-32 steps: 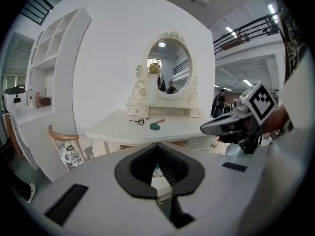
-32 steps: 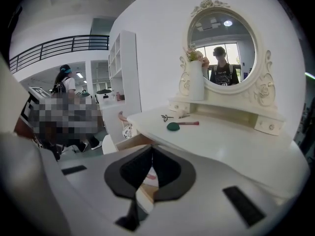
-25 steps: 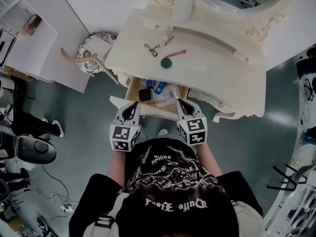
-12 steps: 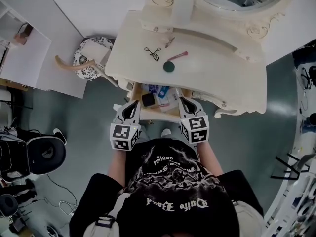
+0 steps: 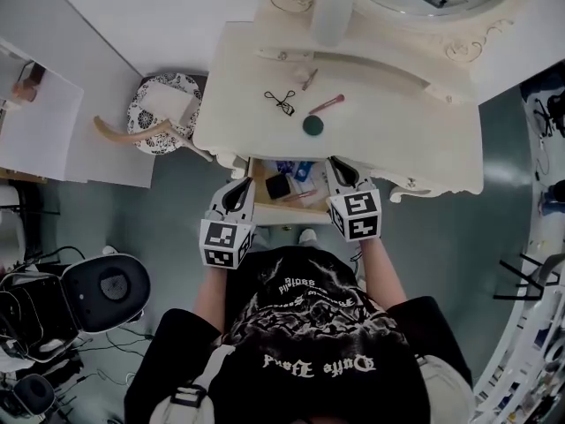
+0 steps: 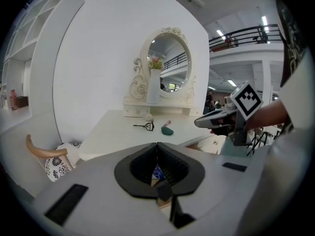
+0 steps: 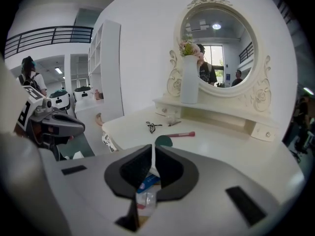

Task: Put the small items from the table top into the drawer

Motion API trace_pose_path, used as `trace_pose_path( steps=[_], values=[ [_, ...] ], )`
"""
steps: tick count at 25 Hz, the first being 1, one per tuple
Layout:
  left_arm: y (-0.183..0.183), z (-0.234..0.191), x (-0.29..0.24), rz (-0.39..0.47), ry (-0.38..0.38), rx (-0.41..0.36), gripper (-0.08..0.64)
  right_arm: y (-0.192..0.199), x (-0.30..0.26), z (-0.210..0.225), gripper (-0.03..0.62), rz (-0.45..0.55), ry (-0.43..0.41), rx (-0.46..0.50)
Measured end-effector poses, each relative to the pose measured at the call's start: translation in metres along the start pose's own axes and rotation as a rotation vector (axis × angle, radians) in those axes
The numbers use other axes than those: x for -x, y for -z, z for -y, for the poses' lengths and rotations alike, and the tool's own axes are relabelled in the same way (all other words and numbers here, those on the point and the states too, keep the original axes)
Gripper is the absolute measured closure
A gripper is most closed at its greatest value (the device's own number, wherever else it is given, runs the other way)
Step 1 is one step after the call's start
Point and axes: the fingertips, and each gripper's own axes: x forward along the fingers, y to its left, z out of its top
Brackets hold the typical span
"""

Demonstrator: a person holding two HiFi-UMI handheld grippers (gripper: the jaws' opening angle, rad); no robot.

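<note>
Drawer (image 5: 265, 207) stands open between my left gripper (image 5: 237, 187) and right gripper (image 5: 338, 167), both closed and empty; beyond them, on the bench (image 5: 397, 140), lie the eyelash curler (image 5: 282, 102), pink brush (image 5: 327, 104) and green disc (image 5: 312, 125).

The dressing table (image 5: 415, 140) had a smooth, cream-painted top with a soft sheen. The drawer (image 5: 259, 188) looked like bare pale wood; the floor (image 5: 177, 210) was glossy.
</note>
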Motion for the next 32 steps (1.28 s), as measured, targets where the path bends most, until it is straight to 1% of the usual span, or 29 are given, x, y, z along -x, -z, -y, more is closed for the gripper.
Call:
trace_pose_path(
  steps=[3,8,11,14,17,19,21,24,27,30,32],
  values=[
    [-0.004,-0.012,-0.006,0.004,0.007,0.008,0.545,-0.006,-0.007,0.008,0.578,-0.006,0.026,-0.006],
    [-0.007,-0.021,-0.012,0.010,0.026,-0.004,0.545,-0.016,-0.019,0.019,0.578,-0.009,0.059,-0.017],
    [-0.004,-0.026,-0.012,-0.002,0.026,-0.003,0.545,-0.020,-0.030,0.023,0.564,-0.024,0.074,-0.023],
    [-0.002,-0.033,-0.010,-0.007,0.008,0.015,0.545,-0.020,-0.042,0.020,0.525,-0.047,0.050,-0.029],
    [0.000,-0.040,-0.007,-0.012,-0.013,0.026,0.545,-0.021,-0.053,0.017,0.505,-0.056,0.032,-0.025],
    [0.002,-0.042,-0.005,-0.017,-0.011,0.031,0.545,-0.022,-0.060,0.018,0.498,-0.067,0.029,-0.028],
    [0.006,-0.042,-0.002,-0.025,-0.001,0.034,0.545,-0.021,-0.068,0.019,0.471,-0.087,0.030,-0.033],
    [0.011,-0.046,0.003,-0.035,-0.020,0.032,0.545,-0.018,-0.079,0.019,0.439,-0.115,0.021,-0.041],
    [0.014,-0.050,0.004,-0.040,-0.032,0.043,0.545,-0.016,-0.089,0.019,0.434,-0.137,0.013,-0.028],
    [0.018,-0.049,0.007,-0.052,-0.001,0.059,0.545,-0.014,-0.100,0.018,0.433,-0.154,0.011,-0.029],
    [0.020,-0.050,0.009,-0.059,0.006,0.065,0.545,-0.013,-0.105,0.019,0.431,-0.164,0.017,-0.032]
  ],
)
